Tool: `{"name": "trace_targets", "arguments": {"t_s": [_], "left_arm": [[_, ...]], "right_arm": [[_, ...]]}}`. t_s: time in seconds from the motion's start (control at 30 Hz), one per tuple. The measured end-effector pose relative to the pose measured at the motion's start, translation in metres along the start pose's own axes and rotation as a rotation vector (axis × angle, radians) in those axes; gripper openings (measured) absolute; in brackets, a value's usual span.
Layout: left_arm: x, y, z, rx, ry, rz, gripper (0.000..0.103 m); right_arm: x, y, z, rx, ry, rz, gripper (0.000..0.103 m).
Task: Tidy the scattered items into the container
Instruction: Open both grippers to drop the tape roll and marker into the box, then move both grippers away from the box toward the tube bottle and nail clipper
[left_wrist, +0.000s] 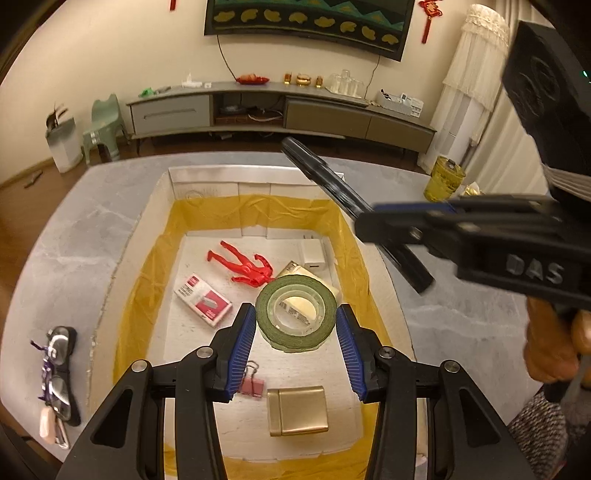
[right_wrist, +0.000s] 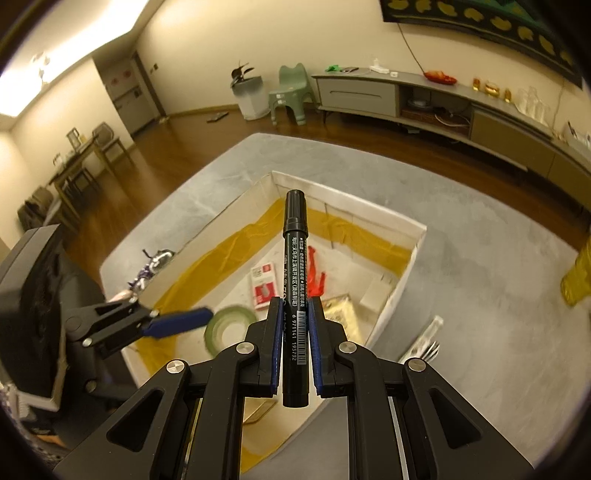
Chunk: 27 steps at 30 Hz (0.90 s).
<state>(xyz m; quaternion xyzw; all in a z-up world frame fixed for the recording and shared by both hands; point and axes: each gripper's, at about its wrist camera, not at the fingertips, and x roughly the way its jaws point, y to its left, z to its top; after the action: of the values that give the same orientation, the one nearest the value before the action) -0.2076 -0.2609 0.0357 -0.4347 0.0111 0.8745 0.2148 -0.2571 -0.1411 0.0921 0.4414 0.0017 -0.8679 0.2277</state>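
**Marker carried over the box, tape roll just let go**

Right gripper (right_wrist: 295, 343) clamped on a black marker (right_wrist: 294, 295), held near the barrel's lower half, long axis running straight out along the fingers, cap end forward. Below and ahead of that tip: the open white box (right_wrist: 413, 236) with its yellow lining, so the drop lay forward and down, over the near wall. Judged the nearer tool for the marker, being the one holding it.

Left gripper (left_wrist: 295, 328) spread wide above the box interior, nothing between the blue pads. Green tape roll (left_wrist: 295, 314) lying flat in the gap between the fingers, seemingly resting on the box contents rather than gripped. Further ahead of it, a red figure (left_wrist: 245, 266), a red-and-white packet (left_wrist: 205, 300) and a white charger (left_wrist: 313, 254); closer in, a brass-coloured tin (left_wrist: 297, 410) and pink binder clips (left_wrist: 252, 384).

Off to the left tool's left, outside the box wall, glasses (left_wrist: 59, 373) on the grey table (left_wrist: 66, 236), not yet tidied.
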Motion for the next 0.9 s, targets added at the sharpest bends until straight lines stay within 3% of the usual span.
{"name": "trace_targets", "arguments": {"t_s": [0.3,0.53,0.63,0.7,0.9], "left_arm": [[0.019,0.007,0.007,-0.056,0.058,-0.030,0.047],[0.031,0.012,0.014,-0.069,0.086,-0.012,0.047],[0.039,0.016,0.014,-0.069,0.115,0.013,0.052],[0.040,0.018,0.012,-0.071,0.113,0.016,0.059],[0.033,0.028,0.011,-0.091,0.089,0.010,0.059]], "right_arm": [[0.054,-0.003,0.035,-0.119,0.077,-0.065,0.014],[0.098,-0.008,0.047,-0.205,0.132,-0.150,0.014],[0.114,-0.010,0.052,-0.236,0.136,-0.209,0.022],[0.117,-0.016,0.053,-0.218,0.131,-0.208,0.030],[0.110,-0.027,0.051,-0.165,0.119,-0.170,0.030]]}}
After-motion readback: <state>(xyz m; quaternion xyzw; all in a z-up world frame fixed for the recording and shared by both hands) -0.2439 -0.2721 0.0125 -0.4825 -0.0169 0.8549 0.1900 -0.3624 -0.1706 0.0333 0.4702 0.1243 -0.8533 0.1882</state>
